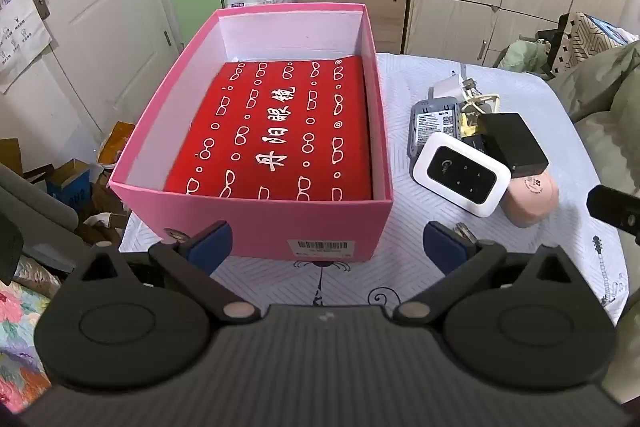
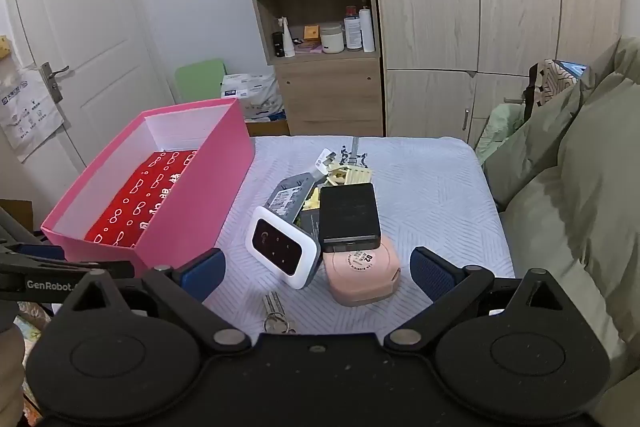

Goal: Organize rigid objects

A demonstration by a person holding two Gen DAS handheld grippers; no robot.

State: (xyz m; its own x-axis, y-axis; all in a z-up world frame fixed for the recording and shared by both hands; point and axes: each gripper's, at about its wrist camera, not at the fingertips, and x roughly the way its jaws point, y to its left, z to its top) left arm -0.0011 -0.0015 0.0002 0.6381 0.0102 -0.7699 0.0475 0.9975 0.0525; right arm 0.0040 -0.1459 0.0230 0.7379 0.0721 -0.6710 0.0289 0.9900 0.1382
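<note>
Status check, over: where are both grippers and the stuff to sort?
Left gripper open, empty, facing pink box. Right gripper open, empty, before the pile: white router, black box, pink case. Keys lie nearest.

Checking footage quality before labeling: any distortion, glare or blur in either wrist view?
Left wrist: strong fisheye bending of the door and wardrobe; pink box sharp, no glare. Right wrist: dark vignette in the corners, curved wardrobe; white router in focus, soft shadows only.
</note>
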